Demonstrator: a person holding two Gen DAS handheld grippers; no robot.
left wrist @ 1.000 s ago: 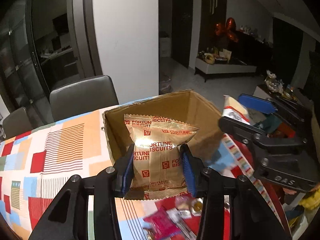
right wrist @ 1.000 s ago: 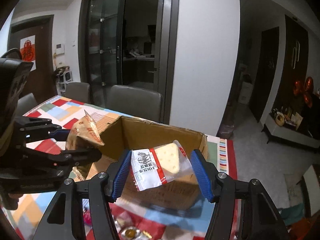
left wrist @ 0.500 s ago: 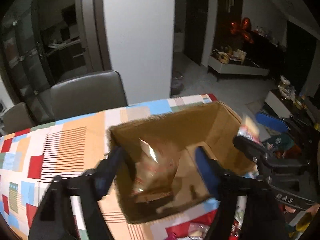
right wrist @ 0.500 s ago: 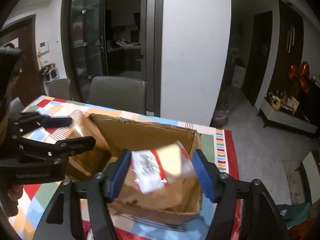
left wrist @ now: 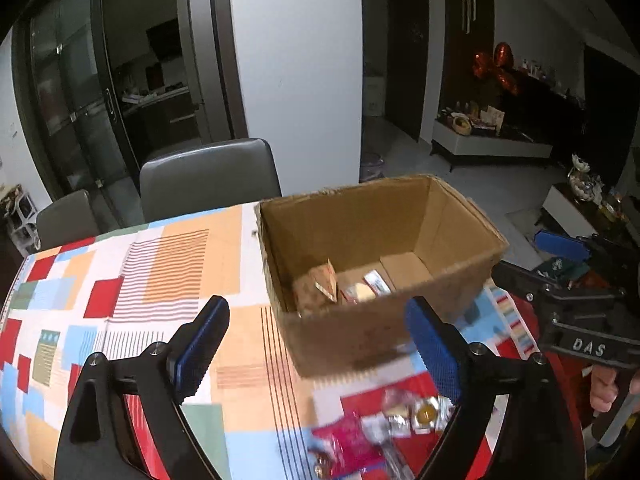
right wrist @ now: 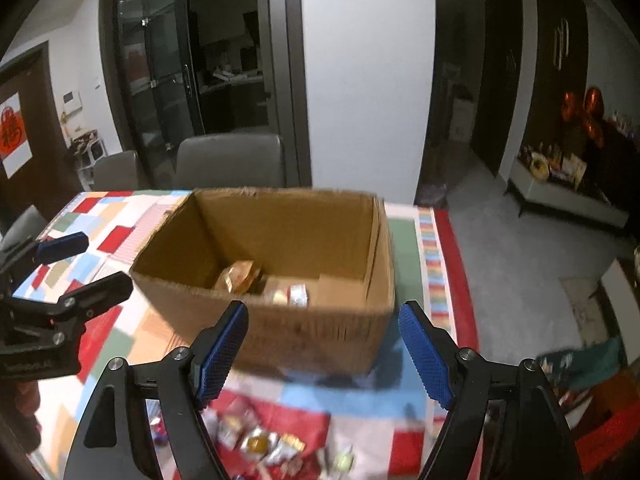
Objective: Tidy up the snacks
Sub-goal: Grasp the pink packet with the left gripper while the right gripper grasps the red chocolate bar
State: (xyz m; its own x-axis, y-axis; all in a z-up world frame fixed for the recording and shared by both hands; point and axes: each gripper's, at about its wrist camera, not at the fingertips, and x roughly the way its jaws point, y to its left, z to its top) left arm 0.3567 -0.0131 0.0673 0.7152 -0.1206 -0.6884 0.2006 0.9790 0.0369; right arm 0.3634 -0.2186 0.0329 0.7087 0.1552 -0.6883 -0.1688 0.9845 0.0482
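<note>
An open cardboard box (left wrist: 456, 216) stands on the patterned tablecloth; it also shows in the right wrist view (right wrist: 320, 328). Inside lie a gold biscuit packet (left wrist: 316, 288) (right wrist: 238, 276) and a white cracker packet (left wrist: 364, 286) (right wrist: 290, 294). My left gripper (left wrist: 316, 344) is open and empty, just in front of the box. My right gripper (right wrist: 322, 350) is open and empty, at the box's near wall. Loose snacks lie on the cloth near me: a pink packet (left wrist: 352, 446) and several small wrapped sweets (left wrist: 416, 412) (right wrist: 264, 446).
Grey chairs (left wrist: 208, 176) (right wrist: 228, 158) stand behind the table. The table's right edge (right wrist: 452, 264) drops to the grey floor. The right gripper's body (left wrist: 580, 320) is to the right of the box; the left gripper's body (right wrist: 60, 300) is to its left.
Both grippers opened and let go of their packets, which dropped into the box. Both grippers then drew back toward me and the box looks farther away.
</note>
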